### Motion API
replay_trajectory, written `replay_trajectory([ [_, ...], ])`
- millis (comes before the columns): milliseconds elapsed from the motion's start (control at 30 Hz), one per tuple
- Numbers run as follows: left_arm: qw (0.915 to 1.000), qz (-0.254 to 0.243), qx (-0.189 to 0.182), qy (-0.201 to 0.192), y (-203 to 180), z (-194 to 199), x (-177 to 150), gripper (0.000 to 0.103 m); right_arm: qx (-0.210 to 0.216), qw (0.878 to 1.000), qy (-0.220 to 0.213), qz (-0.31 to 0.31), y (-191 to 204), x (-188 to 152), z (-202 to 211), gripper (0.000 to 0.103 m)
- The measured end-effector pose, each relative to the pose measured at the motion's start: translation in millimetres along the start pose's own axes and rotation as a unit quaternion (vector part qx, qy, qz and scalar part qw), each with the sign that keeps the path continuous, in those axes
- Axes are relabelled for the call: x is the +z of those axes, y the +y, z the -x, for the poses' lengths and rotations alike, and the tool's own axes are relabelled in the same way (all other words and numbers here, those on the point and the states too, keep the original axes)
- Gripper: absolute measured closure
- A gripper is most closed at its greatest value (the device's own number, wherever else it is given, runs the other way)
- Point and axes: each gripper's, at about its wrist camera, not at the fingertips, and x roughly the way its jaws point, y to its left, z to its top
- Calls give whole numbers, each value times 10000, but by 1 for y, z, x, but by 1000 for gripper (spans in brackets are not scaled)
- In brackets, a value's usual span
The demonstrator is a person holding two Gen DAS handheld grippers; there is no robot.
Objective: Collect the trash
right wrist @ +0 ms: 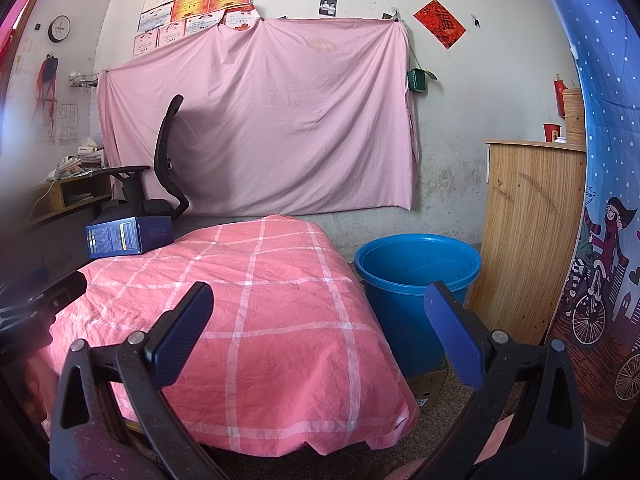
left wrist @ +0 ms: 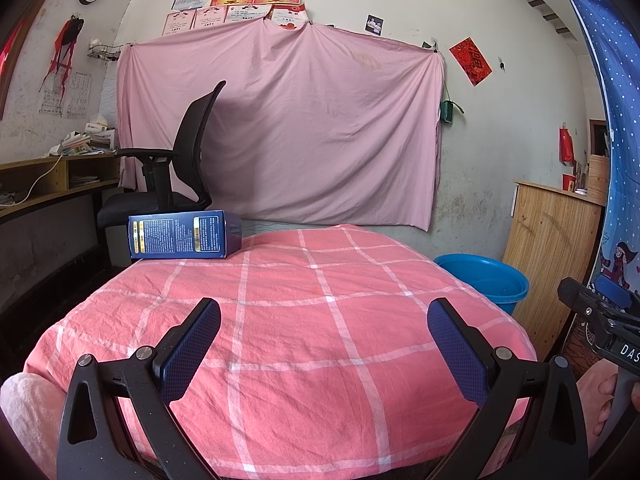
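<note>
Soft daylight, sharp centres, strong fisheye bending, blurred dark edges.

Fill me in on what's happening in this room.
A person holds a gripper in each hand over a table with a pink checked cloth. The left gripper and right gripper are both open and empty. A blue box lies at the table's far left corner, untouched. A blue bucket stands on the floor to the table's right.

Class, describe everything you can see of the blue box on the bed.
The box is a dark blue carton, seemingly cardboard, with printed text panels and yellow labels on its long face. It looks closed and undamaged, lying on a long side at the bed's far left corner. Only the bed's pink checked cover touches it; neither gripper does.
</note>
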Motion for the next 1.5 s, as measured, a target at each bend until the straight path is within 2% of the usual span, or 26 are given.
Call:
replay_trajectory([
  [1033, 10000, 3, 4, 2, -1, 1, 0, 2, -2, 10000, 2, -5, 0, 0, 0, 0],
  [1500, 9997, -126, 211, -79, -6, 2, -1, 2, -3, 10000, 1, 0, 0, 0, 0, 0],
])
